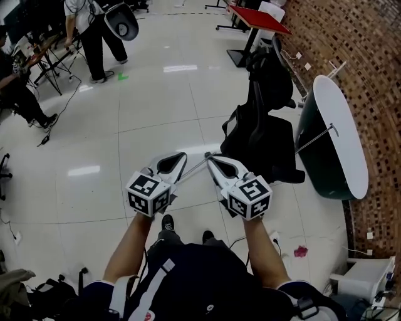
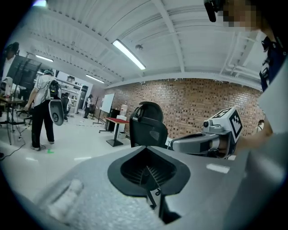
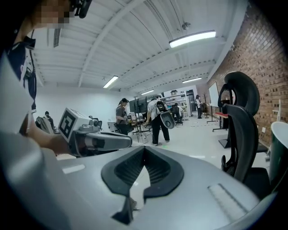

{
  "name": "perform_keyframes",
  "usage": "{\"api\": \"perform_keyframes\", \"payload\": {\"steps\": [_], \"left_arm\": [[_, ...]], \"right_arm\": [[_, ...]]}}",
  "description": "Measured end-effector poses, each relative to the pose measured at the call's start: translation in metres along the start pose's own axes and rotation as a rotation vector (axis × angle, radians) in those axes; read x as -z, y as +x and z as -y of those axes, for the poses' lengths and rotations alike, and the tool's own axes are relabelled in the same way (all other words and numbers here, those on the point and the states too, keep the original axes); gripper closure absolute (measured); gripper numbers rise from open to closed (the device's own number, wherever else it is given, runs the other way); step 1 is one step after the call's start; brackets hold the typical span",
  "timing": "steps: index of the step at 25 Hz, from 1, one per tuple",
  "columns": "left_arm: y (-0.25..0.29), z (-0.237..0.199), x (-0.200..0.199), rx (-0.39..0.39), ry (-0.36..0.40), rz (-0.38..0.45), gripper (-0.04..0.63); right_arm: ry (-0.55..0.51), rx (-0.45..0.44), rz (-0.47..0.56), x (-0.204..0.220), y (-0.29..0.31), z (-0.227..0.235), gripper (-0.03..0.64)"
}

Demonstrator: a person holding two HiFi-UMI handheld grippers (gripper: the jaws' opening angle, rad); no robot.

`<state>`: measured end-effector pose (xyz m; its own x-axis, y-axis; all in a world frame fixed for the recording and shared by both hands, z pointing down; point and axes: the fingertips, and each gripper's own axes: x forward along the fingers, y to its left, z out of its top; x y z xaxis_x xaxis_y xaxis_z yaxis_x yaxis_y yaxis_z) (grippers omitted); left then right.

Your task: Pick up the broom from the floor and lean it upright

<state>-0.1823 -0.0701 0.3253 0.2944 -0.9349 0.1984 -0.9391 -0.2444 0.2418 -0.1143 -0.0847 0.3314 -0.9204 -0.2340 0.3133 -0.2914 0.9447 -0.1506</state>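
Note:
A thin grey pole (image 1: 315, 138) with a small cap at its upper end slants from behind the black chair's seat across the white tabletop; it looks like the broom's handle, and the broom's head is hidden. My left gripper (image 1: 183, 155) and right gripper (image 1: 210, 157) are held close together in front of the person's body, well short of that pole. In the left gripper view the left gripper (image 2: 146, 149) has its jaws together with nothing in them. The right gripper (image 3: 144, 147) also has its tips touching and holds nothing.
A black office chair (image 1: 263, 125) stands just right of the grippers, beside a white oval table (image 1: 344, 100) along the brick wall. A red table (image 1: 260, 19) stands farther back. People (image 1: 94, 37) stand at desks at the far left. A pink scrap (image 1: 301, 252) lies on the floor.

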Motion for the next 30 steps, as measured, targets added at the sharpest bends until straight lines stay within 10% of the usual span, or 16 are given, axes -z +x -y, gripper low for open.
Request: {"api": "perform_keyframes", "payload": {"steps": [17,30], "left_arm": [[0.073,-0.021,0.091,0.193,0.021,-0.228,0.594],[0.216,-0.073,0.282,0.203,0.048,-0.362,0.548]], "right_arm": [[0.174,0.242,-0.038,0.061,-0.030,0.043,0.611],[0.233,0.267,-0.071,0.205,0.026,0.131,0.611]]}}
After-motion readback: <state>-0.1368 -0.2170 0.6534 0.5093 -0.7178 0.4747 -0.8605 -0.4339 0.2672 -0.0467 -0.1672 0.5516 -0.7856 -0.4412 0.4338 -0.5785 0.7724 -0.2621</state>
